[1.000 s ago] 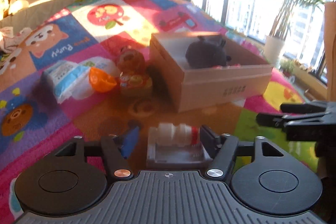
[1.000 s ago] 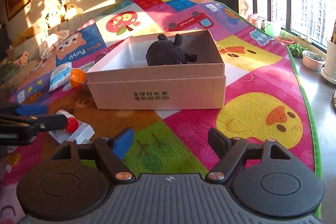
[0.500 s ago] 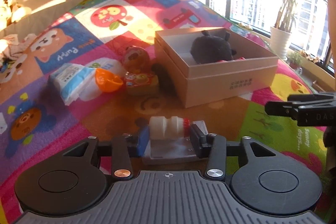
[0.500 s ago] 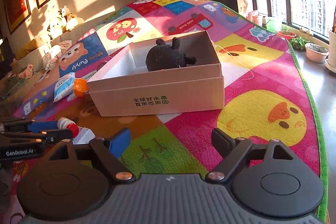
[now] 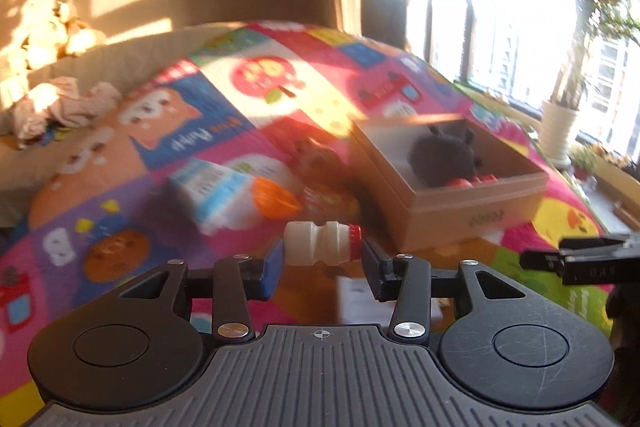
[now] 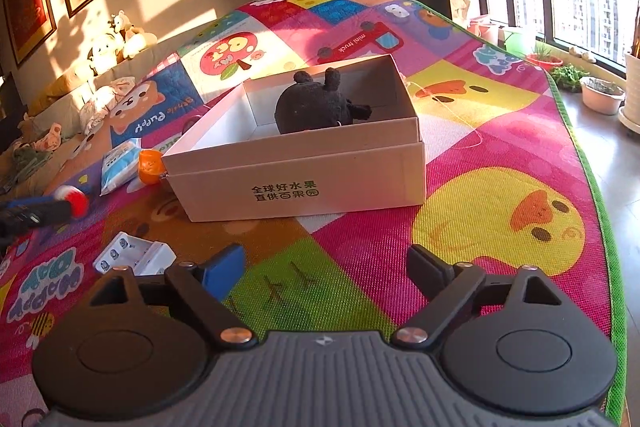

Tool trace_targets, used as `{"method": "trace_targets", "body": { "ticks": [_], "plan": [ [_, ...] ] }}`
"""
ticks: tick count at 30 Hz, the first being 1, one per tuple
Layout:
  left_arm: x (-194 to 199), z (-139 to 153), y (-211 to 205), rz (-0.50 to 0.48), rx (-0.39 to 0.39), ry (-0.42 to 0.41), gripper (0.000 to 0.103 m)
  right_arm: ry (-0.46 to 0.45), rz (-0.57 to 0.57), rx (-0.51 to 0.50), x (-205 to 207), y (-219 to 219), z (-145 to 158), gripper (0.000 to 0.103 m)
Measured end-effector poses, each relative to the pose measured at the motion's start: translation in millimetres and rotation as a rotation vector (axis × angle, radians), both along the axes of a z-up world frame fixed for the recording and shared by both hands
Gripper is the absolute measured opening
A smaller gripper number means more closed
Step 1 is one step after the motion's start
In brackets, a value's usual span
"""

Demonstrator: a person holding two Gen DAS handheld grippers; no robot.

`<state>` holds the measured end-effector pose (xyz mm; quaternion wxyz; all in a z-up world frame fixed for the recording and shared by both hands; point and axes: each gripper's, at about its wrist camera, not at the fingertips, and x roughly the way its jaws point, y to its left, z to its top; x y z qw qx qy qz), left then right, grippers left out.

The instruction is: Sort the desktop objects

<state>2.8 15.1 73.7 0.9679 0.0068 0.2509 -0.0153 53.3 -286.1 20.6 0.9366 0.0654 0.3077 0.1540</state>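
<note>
A small white drink bottle (image 5: 320, 243) with a red cap lies crosswise between my left gripper's (image 5: 322, 263) pads, which are shut on it, and it hangs above the play mat. The right wrist view shows that gripper at far left with the red cap (image 6: 74, 201) sticking out. An open cardboard box (image 5: 452, 203) (image 6: 304, 187) sits ahead with a black plush toy (image 5: 444, 159) (image 6: 316, 107) inside. My right gripper (image 6: 324, 267) hovers over the mat in front of the box, its jaws opening with nothing between them.
A white battery case (image 6: 134, 259) lies on the mat below the left gripper. Left of the box lie a blue-and-white packet (image 6: 120, 165) and an orange piece (image 6: 150, 167). Plush toys and cloths line the far left edge. Plant pots stand on the floor at right.
My left gripper closed on the bottle and raised it off the white case. The right gripper stayed in place while its jaws spread a little wider.
</note>
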Motion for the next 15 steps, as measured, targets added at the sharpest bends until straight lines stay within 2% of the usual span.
{"method": "trace_targets", "body": {
  "ticks": [3,8,13,15],
  "plan": [
    [-5.1,-0.6,16.7,0.052,-0.009,-0.003,0.047,0.013,-0.004,-0.011,1.6,2.0,-0.6,0.089],
    [-8.8,-32.6,40.4,0.101,-0.081,0.12,0.048,0.019,0.0,-0.058,1.9,9.5,-1.0,0.089],
    [-23.2,-49.6,58.0,0.142,-0.104,0.154,0.071,0.014,0.003,-0.129,0.9,20.4,-0.7,0.089],
    [-28.6,-50.2,63.8,0.151,-0.095,0.147,0.076,0.0,0.012,-0.16,-0.7,25.6,0.2,0.089]
  ]
}}
